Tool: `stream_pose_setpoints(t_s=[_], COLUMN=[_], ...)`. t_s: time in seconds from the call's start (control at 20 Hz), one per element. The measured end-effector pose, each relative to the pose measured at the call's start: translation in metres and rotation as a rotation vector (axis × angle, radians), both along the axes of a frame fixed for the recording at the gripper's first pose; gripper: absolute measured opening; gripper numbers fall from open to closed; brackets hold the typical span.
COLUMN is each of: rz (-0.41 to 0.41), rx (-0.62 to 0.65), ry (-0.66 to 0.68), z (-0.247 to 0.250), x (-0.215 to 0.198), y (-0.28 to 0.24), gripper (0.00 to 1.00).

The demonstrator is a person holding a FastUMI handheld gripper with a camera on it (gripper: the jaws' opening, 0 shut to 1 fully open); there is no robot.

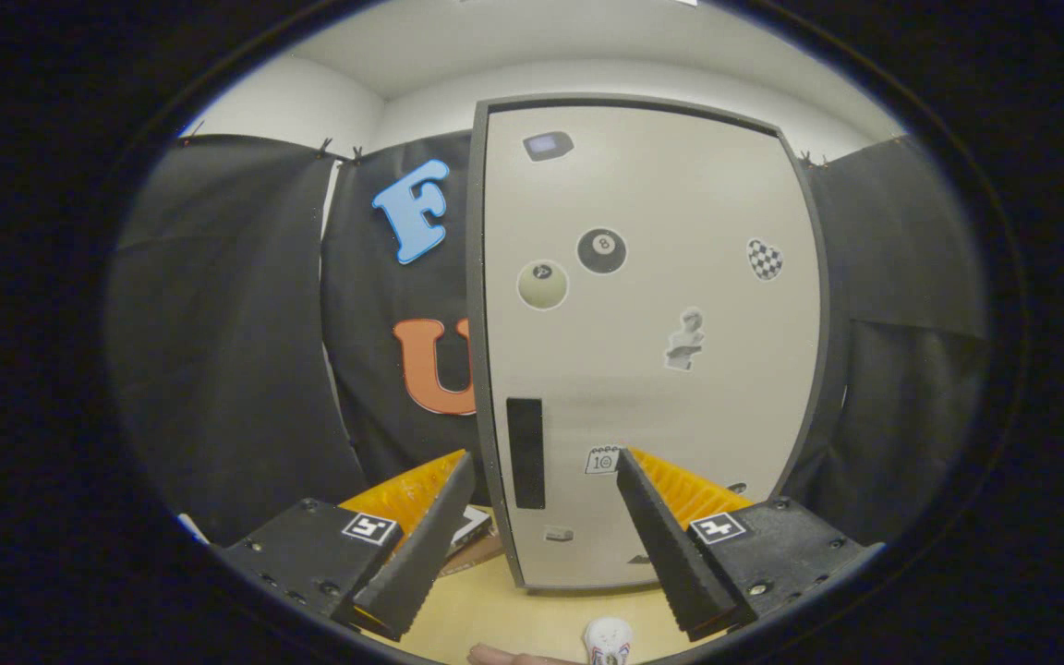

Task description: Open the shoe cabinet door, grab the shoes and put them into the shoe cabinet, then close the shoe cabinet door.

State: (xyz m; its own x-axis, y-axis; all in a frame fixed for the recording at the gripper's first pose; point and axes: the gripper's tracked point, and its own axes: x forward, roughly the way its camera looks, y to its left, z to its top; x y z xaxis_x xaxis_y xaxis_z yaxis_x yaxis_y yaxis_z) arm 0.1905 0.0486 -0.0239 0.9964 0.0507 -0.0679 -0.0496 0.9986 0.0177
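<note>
**Gripper view: cabinet door shut, fingers spread in front of it**

The shoe cabinet (pixel 647 342) stands upright on a pale wooden table (pixel 486 614), straight ahead of the gripper (pixel 541 480). Its door (pixel 652 406) is closed and sits flat in a dark frame. A dark vertical slot, the handle (pixel 525 453), runs down the door near its left edge, and it lies just ahead of the gap between the two fingers, closer to the left one. Stickers (pixel 601 250) dot the door: two billiard balls, a checkered heart, a small bust, a little calendar square low down and a dark badge near the top.

The gripper is spread wide with nothing between its fingers. Each finger points toward the lower part of the door; whether the tips touch it I cannot tell, though they look a little short of it.

Nearer than the fingers, at the front of the table, a small white shoe (pixel 608 640) with a patterned toe sits just in front of the cabinet's base. Beside it a sliver of a person's hand (pixel 513 657) rests at the table's near edge. A flat, dark-edged object I cannot make out (pixel 475 526) lies on the table to the left of the cabinet, partly hidden behind the left finger.

Black cloth (pixel 227 351) hangs behind and on both sides of the cabinet, with a white wall and ceiling above it.
</note>
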Motion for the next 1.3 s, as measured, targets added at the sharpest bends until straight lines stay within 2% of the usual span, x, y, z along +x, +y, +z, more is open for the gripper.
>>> stream_pose_setpoints(t_s=[0.35, 0.55, 0.6, 0.65, 0.85, 1.0, 1.3], rz=[-0.021, -0.035, -0.044, -0.049, -0.031, -0.014, 0.046], rx=[-0.019, -0.001, 0.000, 0.003, 0.043, 0.023, 0.014], ry=[0.067, 0.066, 0.061, 0.062, 0.094, 0.081, 0.095], z=[-0.033, -0.037, -0.038, -0.039, -0.049, -0.049, -0.050], x=[0.079, 0.100, 0.102, 0.104, 0.111, 0.106, 0.092], y=[0.012, 0.009, 0.008, 0.007, 0.015, 0.016, 0.014], gripper=[1.00, 0.95, 0.86, 0.82, 0.42, 0.33, 0.29])
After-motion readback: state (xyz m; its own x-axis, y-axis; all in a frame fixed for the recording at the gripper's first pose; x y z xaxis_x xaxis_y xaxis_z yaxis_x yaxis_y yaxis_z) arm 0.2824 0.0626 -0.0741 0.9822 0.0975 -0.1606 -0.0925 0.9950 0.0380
